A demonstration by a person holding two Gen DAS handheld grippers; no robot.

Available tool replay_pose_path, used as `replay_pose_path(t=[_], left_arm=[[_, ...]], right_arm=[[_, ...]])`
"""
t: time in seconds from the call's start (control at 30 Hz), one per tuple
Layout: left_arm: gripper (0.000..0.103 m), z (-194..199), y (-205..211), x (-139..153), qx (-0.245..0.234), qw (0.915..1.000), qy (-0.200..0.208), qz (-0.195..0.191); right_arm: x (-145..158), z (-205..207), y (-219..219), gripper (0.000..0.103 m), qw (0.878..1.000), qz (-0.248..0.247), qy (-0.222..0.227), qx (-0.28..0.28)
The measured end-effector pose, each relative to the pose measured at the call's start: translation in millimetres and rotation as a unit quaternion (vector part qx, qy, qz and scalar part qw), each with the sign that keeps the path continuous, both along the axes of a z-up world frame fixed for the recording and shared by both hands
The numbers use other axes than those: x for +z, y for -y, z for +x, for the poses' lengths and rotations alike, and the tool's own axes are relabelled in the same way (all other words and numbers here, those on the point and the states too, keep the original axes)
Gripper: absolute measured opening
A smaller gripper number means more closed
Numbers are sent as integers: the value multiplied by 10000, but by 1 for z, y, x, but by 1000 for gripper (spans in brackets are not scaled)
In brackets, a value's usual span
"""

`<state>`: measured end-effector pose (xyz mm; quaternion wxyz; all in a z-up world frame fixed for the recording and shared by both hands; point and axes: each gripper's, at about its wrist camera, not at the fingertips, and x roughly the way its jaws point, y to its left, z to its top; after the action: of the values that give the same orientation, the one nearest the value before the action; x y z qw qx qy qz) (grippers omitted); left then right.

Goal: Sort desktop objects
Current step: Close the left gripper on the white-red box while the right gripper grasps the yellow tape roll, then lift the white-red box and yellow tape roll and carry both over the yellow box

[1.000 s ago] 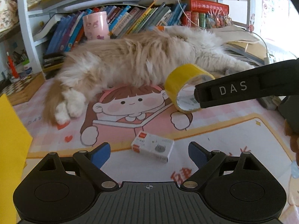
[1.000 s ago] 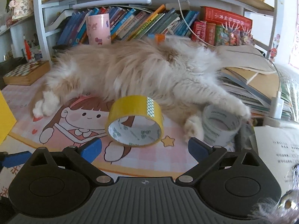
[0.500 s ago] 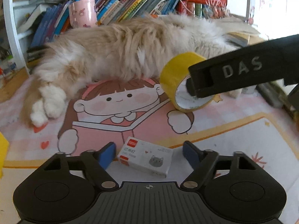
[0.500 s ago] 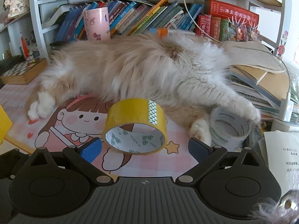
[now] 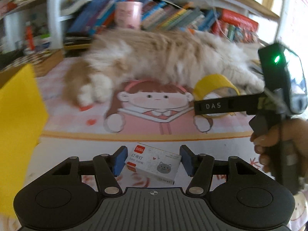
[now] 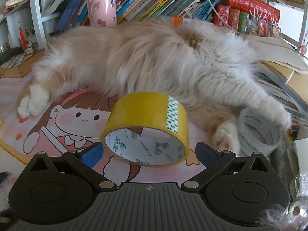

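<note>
Two rolls of tape lie on the pink cartoon-printed desk mat [image 6: 57, 134]: a yellow packing-tape roll with a white printed core [image 6: 146, 129], tilted on its edge, and a clear tape roll with a white printed core [image 6: 259, 130] off to its right, touching the paw of a long-haired cream-and-white cat [image 6: 154, 61] stretched across the desk. The right gripper [image 6: 148, 154] is spread wide, its blue-padded fingers [image 6: 91, 154] flanking the yellow roll's lower rim; whether either pad touches it cannot be told. One small white cardboard box of staples with a grey cat face printed on it [image 5: 154, 161] lies flat on the mat's pale border. The left gripper [image 5: 153, 160] is likewise spread, its blue pads [image 5: 119, 160] set on either side of the box, just beside its ends. A yellow sheet [image 5: 17, 134] stands at the left edge of the left wrist view. Behind the cat, a white shelf unit [image 6: 36, 15] holds one row of leaning books [image 6: 154, 2] and one pink printed cup [image 6: 102, 8].
</note>
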<state>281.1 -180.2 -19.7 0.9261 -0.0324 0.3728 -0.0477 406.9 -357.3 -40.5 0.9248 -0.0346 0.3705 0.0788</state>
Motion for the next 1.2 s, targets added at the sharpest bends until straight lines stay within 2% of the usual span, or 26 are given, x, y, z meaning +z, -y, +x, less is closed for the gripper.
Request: replay_pose_path(t=[0.17,0.27,0.33,0.6,0.8,1.2], left_arm=[[59,-24,-18,8,494,9986,-59,-153],[59,-33,-22,10,669,9975,-80,-210],[59,-38,-23,11,719,9971,-69,-227],[59,-47,-22,25,741,9969,152,-226],[59,-56,-21,30,731,9967,259,-256],[59,-80,-29,41,706,9955,496,-396]], right_arm=[[-6,4,-4,102,9998,-81,170,-67],[-6,4,-4,95,9994,-96,323,11],[-6,5,-5,95,9992,-139,368,50],[6,-7,0,94,9988,66,486,94],[22,-31,2,94,9975,228,631,214],[47,-84,4,94,9961,524,612,356]])
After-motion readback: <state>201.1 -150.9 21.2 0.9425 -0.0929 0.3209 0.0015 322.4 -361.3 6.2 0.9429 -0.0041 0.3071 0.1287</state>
